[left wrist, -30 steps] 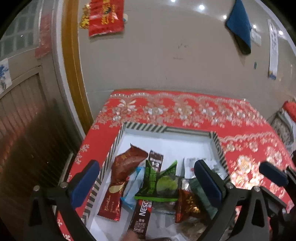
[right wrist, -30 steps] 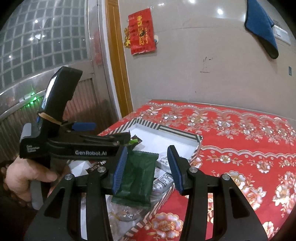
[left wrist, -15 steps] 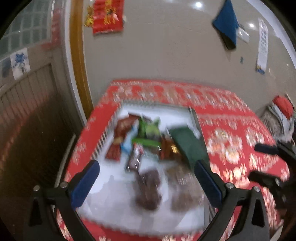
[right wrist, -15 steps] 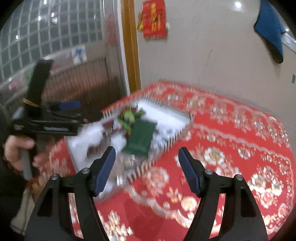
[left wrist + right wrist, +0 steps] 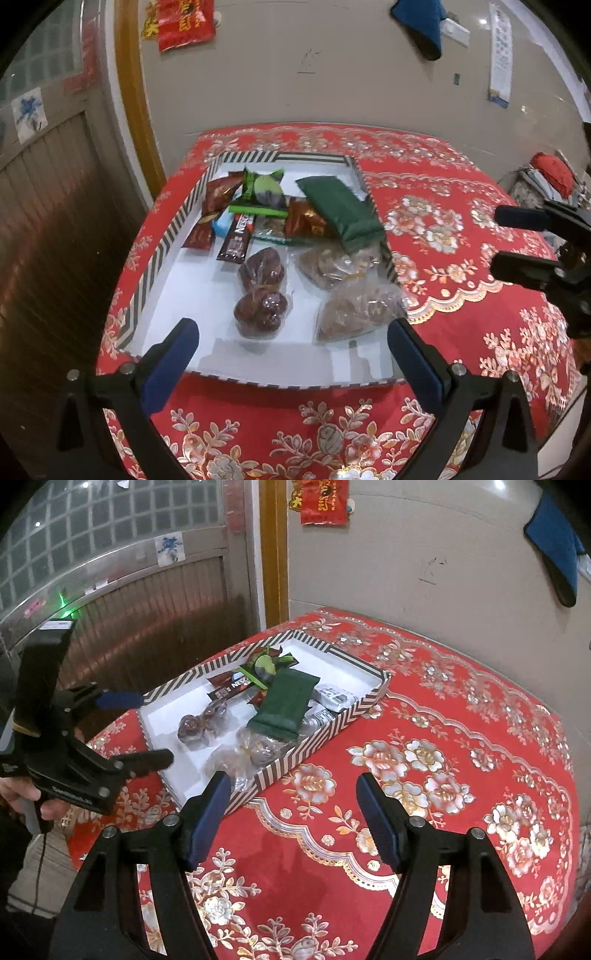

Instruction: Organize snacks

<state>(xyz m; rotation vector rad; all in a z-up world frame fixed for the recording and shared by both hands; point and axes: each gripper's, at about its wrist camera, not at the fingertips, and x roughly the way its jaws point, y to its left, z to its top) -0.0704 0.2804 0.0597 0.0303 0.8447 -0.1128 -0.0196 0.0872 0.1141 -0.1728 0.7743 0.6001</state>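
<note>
A shallow striped box (image 5: pixel 159 254) (image 5: pixel 325 734) sits on the red table and holds several snacks. A dark green packet (image 5: pixel 341 210) (image 5: pixel 286 703) lies on top of the pile by the box's right wall. Near it lie a green-and-white wrapper (image 5: pixel 264 188), a Nescafe stick (image 5: pixel 238 236), dark red packets (image 5: pixel 218 192), bagged dates (image 5: pixel 260 291) and clear bags of nuts (image 5: pixel 354 306). My left gripper (image 5: pixel 291 356) is open and empty, above the box's near edge. My right gripper (image 5: pixel 293 818) is open and empty over the tablecloth, right of the box.
The table wears a red floral cloth (image 5: pixel 424 768) and stands against a beige wall (image 5: pixel 295 74). A wooden door frame (image 5: pixel 273 546) and a slatted panel (image 5: pixel 147 609) are at the left. A blue cloth (image 5: pixel 557 550) hangs on the wall.
Both grippers pulled back and up from the box. The right gripper opened and let go of the dark green packet, which now lies in the box.
</note>
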